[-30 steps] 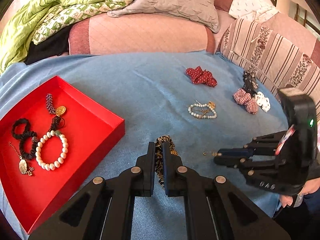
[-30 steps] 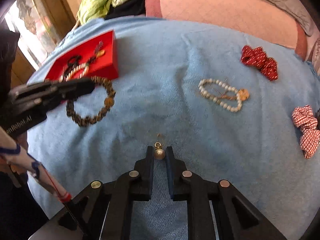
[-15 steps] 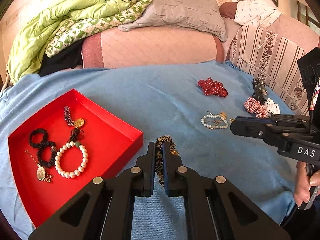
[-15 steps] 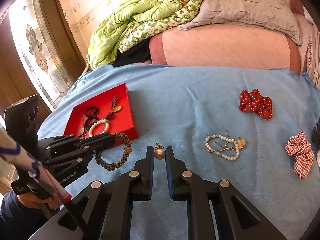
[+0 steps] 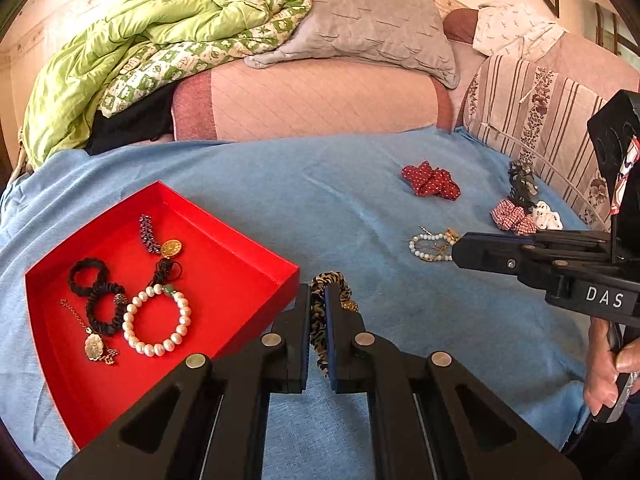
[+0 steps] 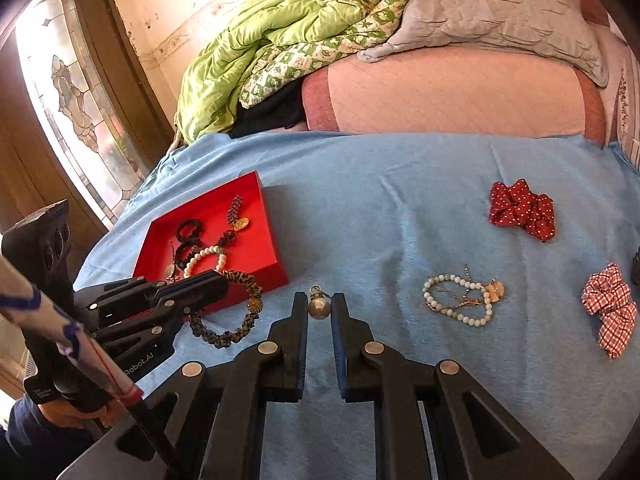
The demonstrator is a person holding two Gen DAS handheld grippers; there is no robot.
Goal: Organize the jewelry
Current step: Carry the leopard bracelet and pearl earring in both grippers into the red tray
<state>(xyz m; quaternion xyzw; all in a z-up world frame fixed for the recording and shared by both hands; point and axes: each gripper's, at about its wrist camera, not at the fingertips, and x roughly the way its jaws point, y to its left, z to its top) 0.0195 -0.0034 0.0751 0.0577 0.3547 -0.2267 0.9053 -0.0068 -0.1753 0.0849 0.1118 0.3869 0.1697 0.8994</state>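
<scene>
My left gripper (image 5: 318, 300) is shut on a leopard-print bracelet (image 5: 320, 320) with a gold bead, held just right of the red tray (image 5: 276, 280). From the right wrist view the same leopard-print bracelet (image 6: 240, 312) hangs as a loop from the left gripper (image 6: 216, 284). My right gripper (image 6: 319, 304) is shut on a small silver ball pendant (image 6: 319, 309), lifted above the blue cloth (image 6: 400, 208). In the left wrist view the right gripper (image 5: 460, 250) reaches in from the right. The tray holds a pearl bracelet (image 5: 158, 320), black hair ties (image 5: 96, 292) and gold pendants.
On the cloth lie a pearl bracelet with a gold charm (image 6: 460, 300), a red dotted scrunchie (image 6: 522, 208), a red checked scrunchie (image 6: 610, 312), and a white scrunchie (image 5: 546, 216). A green quilt (image 5: 120, 60), grey pillow (image 5: 360, 28) and pink bolster (image 5: 312, 100) line the far edge.
The right gripper has risen with the ball pendant and tilted up, bringing the bedding into view. The left gripper has tilted up a little with the leopard bracelet still clamped.
</scene>
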